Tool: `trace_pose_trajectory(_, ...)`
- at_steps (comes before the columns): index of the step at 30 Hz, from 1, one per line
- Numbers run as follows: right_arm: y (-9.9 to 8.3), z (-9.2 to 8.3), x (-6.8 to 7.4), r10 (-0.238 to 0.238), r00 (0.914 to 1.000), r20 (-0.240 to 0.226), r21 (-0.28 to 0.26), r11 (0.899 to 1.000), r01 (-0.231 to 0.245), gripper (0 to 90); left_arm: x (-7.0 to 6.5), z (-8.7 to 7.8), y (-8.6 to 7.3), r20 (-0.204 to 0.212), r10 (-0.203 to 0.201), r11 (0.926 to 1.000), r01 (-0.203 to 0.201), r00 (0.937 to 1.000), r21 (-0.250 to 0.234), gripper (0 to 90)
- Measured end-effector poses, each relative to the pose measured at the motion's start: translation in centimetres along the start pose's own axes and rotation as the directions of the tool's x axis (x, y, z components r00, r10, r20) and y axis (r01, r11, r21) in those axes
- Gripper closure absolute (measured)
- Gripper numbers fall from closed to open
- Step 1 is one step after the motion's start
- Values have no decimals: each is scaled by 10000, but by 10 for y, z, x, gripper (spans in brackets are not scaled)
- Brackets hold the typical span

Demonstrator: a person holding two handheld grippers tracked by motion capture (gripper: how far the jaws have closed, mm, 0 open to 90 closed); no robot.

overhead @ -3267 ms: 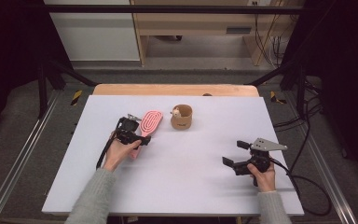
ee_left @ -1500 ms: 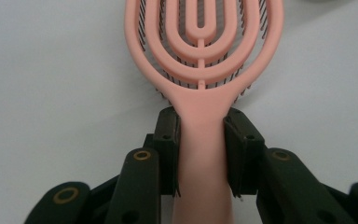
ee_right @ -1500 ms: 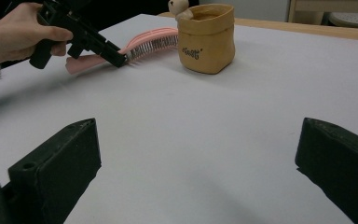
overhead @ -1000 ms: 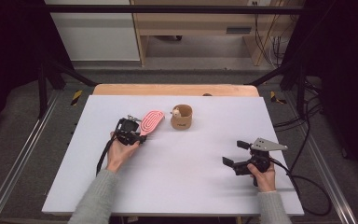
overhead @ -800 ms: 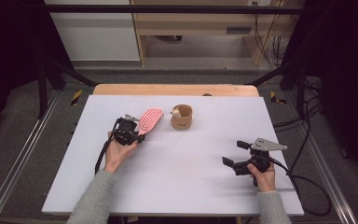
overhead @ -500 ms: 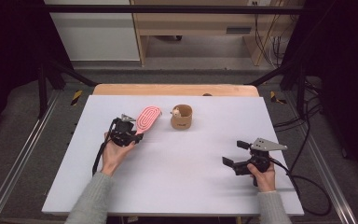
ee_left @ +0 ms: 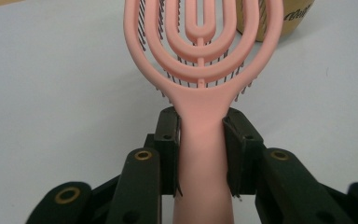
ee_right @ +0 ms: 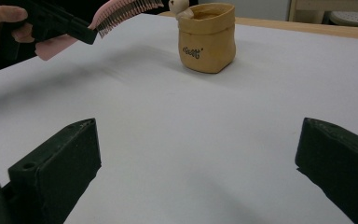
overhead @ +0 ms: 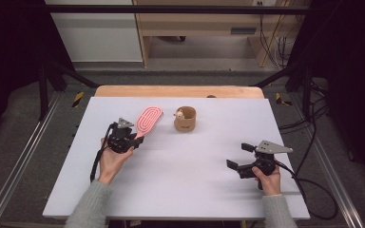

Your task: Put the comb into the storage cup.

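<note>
A pink vented hairbrush (overhead: 148,120) is lifted off the white table (overhead: 180,161), bristles down, head toward the tan pouch. My left gripper (overhead: 134,141) is shut on its handle; in the left gripper view both pads press the handle (ee_left: 200,154) just below the brush head (ee_left: 203,42). The tan pouch (overhead: 185,118) stands upright mid-table with a small pale figure peeking over its rim. My right gripper (overhead: 237,158) rests low at the right front, jaws wide open with nothing between them. In the right gripper view, the pouch (ee_right: 207,37) and the raised hairbrush (ee_right: 121,11) lie ahead.
A wooden board (overhead: 178,91) runs along the table's far edge. Black frame posts and cables (overhead: 309,118) stand at the right, and a metal rail (overhead: 19,166) runs along the left side.
My left gripper has lifted the hairbrush off the table and drawn it back and to the left, away from the pouch. My right gripper has stayed where it was.
</note>
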State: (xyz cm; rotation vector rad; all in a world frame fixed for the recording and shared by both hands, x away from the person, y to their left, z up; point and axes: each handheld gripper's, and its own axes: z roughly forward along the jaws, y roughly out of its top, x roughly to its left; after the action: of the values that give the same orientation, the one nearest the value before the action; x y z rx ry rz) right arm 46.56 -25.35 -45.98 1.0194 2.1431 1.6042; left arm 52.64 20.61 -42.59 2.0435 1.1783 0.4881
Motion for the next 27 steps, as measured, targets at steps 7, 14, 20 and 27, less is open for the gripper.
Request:
trace_pose_trajectory(7,0,0,0,23,10000,22,-14,10000,-23,4,-2,-7,-4,-97,42,9993,-46,9999,-380,691)
trace_pose_trajectory(14,0,0,0,68,10000,32,-57,10000,-68,4,-6,-14,-6,18,129,9979,-127,9999,-638,690)
trace_pose_trajectory(20,1,0,2,66,10000,30,-73,10000,-65,4,-12,-16,-10,90,154,9969,-146,9998,-777,690)
trace_pose_trajectory(27,3,1,3,113,9999,34,-144,9998,-112,4,-18,-20,-12,109,273,9951,-261,9996,-958,690)
